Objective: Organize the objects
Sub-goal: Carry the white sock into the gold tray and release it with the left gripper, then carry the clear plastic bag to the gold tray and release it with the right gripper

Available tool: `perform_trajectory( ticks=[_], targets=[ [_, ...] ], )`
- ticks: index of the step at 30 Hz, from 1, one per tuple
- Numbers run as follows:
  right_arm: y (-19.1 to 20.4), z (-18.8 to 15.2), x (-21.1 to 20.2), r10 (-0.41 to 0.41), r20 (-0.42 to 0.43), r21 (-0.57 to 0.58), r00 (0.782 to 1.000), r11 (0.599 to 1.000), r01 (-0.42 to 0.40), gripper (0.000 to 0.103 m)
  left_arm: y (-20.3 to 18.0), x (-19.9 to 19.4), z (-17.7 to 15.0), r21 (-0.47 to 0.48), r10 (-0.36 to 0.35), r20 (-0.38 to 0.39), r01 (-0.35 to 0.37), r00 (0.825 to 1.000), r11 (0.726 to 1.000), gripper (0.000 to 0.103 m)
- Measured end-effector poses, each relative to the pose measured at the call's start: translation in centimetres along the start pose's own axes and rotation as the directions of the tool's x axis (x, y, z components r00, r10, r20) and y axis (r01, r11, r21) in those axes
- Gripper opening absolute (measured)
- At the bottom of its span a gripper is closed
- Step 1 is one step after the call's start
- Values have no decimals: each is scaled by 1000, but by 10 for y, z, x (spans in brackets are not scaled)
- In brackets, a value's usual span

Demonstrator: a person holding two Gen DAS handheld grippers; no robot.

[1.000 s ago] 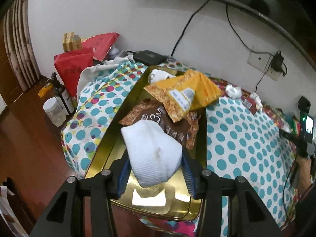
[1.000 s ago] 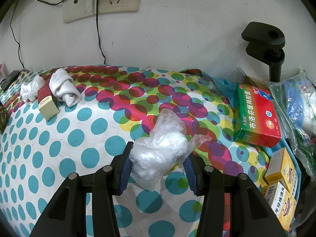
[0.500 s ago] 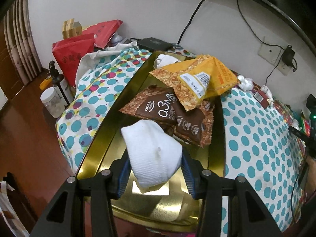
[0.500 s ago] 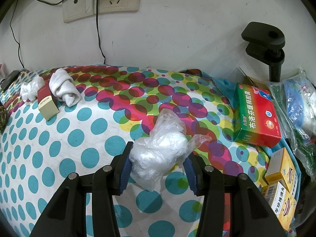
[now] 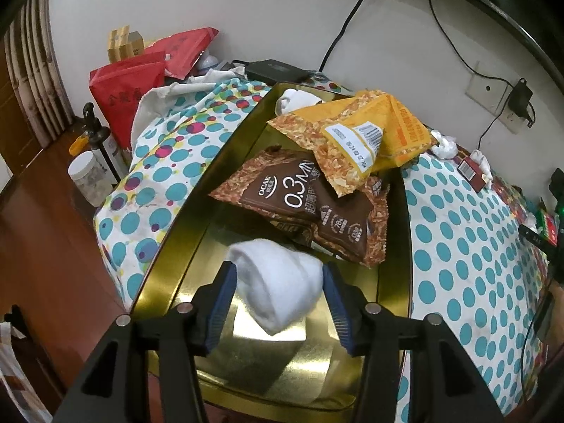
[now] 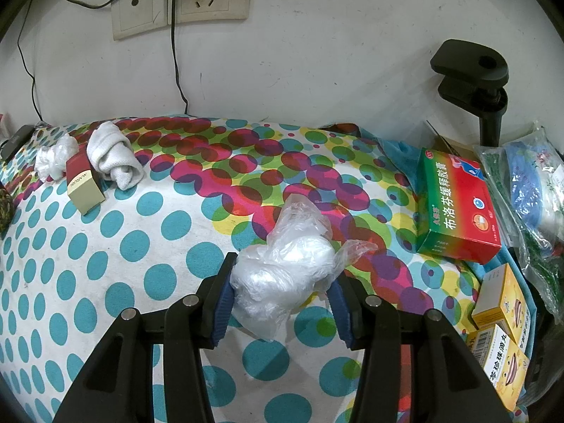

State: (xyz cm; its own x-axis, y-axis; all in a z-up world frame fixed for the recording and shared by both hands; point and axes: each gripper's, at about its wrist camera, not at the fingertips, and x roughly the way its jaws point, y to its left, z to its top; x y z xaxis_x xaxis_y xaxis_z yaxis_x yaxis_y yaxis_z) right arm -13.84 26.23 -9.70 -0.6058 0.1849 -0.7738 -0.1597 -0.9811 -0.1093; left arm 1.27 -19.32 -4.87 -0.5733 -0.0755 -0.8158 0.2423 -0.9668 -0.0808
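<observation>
In the left wrist view a rolled white sock (image 5: 278, 285) sits between the blue pads of my left gripper (image 5: 276, 268), just above the near end of the gold tray (image 5: 183, 218). The jaws are opening, and the sock looks blurred and slack, with the pads barely off its sides. A brown snack bag (image 5: 310, 208), a yellow snack bag (image 5: 359, 134) and another white sock (image 5: 296, 98) lie further back in the tray. In the right wrist view my right gripper (image 6: 282, 264) is shut on a crumpled clear plastic bag (image 6: 289, 261) over the dotted tablecloth.
A rolled sock (image 6: 112, 155), a small red and cream box (image 6: 83, 183) and a white wad (image 6: 53, 155) lie at the back left. A green and red medicine box (image 6: 454, 204), yellow boxes (image 6: 500, 299) and a black clamp (image 6: 472, 77) crowd the right. Red bags (image 5: 130, 98) and bottles (image 5: 102, 148) stand left of the table.
My left gripper has come down closer over the tray and its jaws have spread, so the sock sits looser and lower between them. The right gripper and its plastic bag have not moved.
</observation>
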Motion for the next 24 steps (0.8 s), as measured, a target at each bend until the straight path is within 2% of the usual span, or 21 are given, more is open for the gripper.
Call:
perform_trajectory(
  ticks=[11, 17, 24],
  targets=[
    [4, 1, -1, -10, 14, -28, 1000, 1000, 11, 46, 2, -23, 1, 19, 5, 45, -6, 999, 1000, 58],
    [11, -2, -17, 3, 103, -76, 995, 997, 5, 45, 5, -31, 1, 21, 11, 59, -12, 998, 1000, 58],
    [26, -2, -23, 61, 141, -162, 988, 986, -38, 45, 9, -37, -3, 39, 20, 81, -24, 997, 999, 58]
  ],
)
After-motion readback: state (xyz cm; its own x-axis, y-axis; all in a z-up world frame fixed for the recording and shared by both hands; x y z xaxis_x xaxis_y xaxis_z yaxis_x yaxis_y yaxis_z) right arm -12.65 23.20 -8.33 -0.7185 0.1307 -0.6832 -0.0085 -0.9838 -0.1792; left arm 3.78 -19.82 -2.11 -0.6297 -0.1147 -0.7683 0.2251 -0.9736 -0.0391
